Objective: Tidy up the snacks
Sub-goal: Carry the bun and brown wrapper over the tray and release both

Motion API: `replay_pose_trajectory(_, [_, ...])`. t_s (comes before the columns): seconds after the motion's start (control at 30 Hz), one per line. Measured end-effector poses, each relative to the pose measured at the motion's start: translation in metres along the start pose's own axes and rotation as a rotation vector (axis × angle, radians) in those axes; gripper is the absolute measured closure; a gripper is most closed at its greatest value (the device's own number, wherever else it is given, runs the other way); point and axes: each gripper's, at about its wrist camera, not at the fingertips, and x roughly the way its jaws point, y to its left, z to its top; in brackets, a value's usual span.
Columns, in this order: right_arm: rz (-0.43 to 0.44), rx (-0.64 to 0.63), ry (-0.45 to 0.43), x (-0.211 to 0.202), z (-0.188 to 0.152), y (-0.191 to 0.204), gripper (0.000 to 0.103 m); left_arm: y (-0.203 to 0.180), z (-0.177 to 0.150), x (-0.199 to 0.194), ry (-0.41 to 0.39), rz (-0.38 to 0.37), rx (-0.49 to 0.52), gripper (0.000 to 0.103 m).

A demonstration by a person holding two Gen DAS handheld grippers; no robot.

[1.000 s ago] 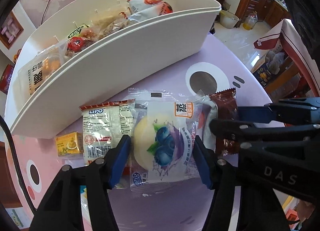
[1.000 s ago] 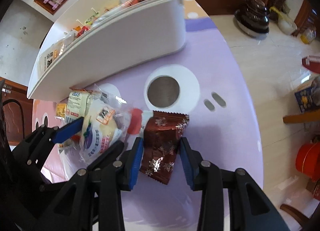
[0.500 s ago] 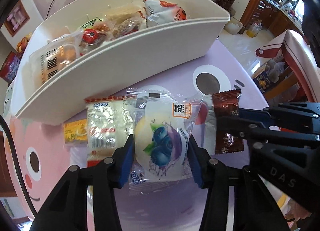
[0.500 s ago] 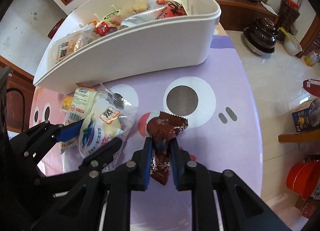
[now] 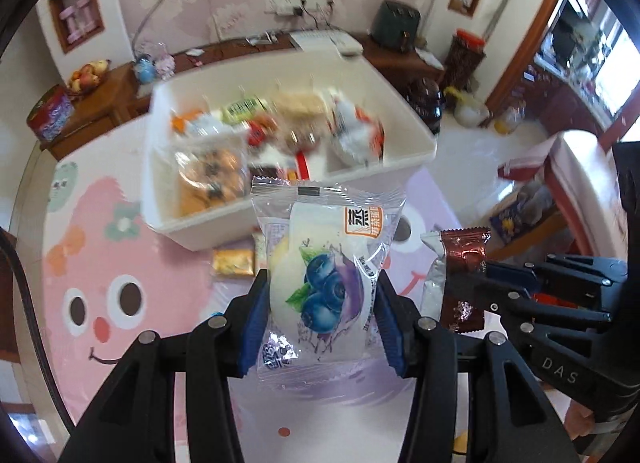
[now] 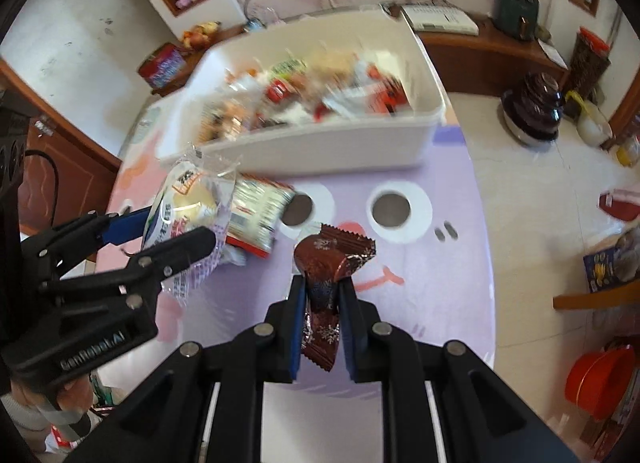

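Now both grippers hang above the surface (image 6: 440, 271), a round top covered with a pink and lilac cartoon-face cloth, each with a snack in its grip. The left gripper (image 5: 320, 319) has its jaws clamped on the sides of a blueberry bun packet (image 5: 324, 275), a clear wrapper with a pale round bun and blue berries printed on it; the packet stands upright between the blue pads, its top seam overlapping the near wall of the white bin (image 5: 408, 111). The right gripper (image 6: 322, 323) has its jaws pressed tight on a brown foil candy wrapper (image 6: 332, 255), whose crimped upper end fans out above the fingertips. In the left wrist view this brown wrapper sits just beside the bun packet, to its right.

The white bin stands at the far side of the surface, packed with blurred mixed snack bags. Below the lifted packets, a white-and-red snack bag (image 6: 256, 219) and a small yellow packet (image 5: 234, 261) lie flat near the bin's front wall.
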Motion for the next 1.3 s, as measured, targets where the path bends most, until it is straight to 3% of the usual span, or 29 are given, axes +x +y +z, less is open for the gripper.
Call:
replay_pose_trajectory(0.37, [0.046,-0.139,-0.213,-0.078,0.072,0.042,0.087,0.026,0.071,-0.086,-0.168,0.059,-0.116,0.055])
replay_pose_trajectory(0.6, [0.061,-0.182,-0.308,-0.105,0.117,0.053,0.087,0.031,0.113,-0.104,-0.225,0.105,-0.145,0.055])
replay_pose_trajectory(0.93, [0.049,-0.168,-0.328,-0.097,0.159,0.037,0.087,0.029,0.156,-0.083,-0.234,0.141,-0.159,0.055])
replay_pose_trajectory(1.3, [0.015,-0.108,-0.236,-0.043,0.188,0.007,0.086,0.026,0.184,-0.016,-0.143,0.177,-0.157,0.055])
